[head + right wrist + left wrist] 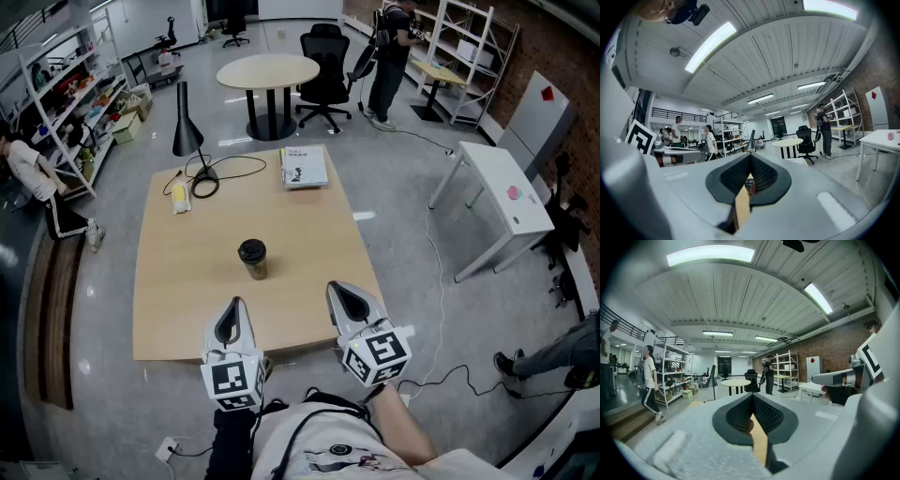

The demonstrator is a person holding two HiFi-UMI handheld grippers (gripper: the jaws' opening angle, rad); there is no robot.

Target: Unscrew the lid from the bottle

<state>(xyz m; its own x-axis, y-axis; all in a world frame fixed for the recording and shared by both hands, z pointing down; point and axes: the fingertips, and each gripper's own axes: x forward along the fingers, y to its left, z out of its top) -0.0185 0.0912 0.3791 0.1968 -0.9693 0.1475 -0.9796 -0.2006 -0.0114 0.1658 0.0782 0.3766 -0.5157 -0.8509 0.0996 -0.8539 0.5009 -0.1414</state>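
Note:
A small bottle (252,262) with a black lid stands upright near the middle of the wooden table (178,281). Both grippers hover over the table's near edge, short of the bottle. My left gripper (233,309) is shut with nothing in it, to the bottle's near left. My right gripper (340,292) is also shut and empty, to the bottle's near right. In the right gripper view the bottle (750,186) peeps through the gap behind the closed jaws (750,161). The left gripper view looks along its closed jaws (753,401) over the table into the room.
On the far part of the table stand a black desk lamp (185,122) with its coiled cable (208,180), a yellow item (180,201) and a booklet (304,167). A round table (268,71), an office chair (323,66) and a white table (511,187) stand beyond.

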